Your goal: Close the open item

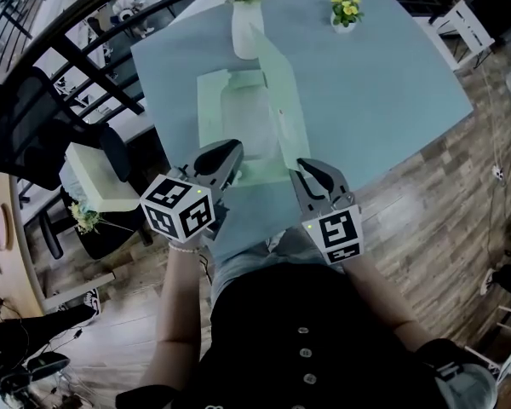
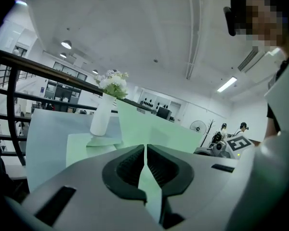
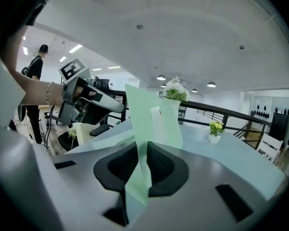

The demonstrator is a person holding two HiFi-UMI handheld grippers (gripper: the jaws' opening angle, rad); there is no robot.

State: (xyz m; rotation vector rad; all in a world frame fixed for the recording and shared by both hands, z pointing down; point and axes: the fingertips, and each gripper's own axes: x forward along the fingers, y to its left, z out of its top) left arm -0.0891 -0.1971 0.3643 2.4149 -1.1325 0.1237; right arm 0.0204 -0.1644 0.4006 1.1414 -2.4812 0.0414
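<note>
While both claws pinch its near edge, the flat pale green card box (image 1: pixel 211 109) lies open on the light blue table (image 1: pixel 383 83).
The left gripper (image 1: pixel 228 162) is clamped on the box's thin near flap. The box's long axis runs straight away from both claws, toward the white vase (image 1: pixel 245 32). Its raised lid panel (image 1: pixel 281 83) stands along the right side, nearer the right gripper (image 1: pixel 309 174), which also pinches green card. Closing probably means swinging that panel leftward.

The white vase (image 1: pixel 247 28) is viewed steeply from above by the head camera. From both gripper cameras it is faced nearly level, from low and near. Vase and green box (image 1: pixel 238 118) are shared by all three views.
</note>
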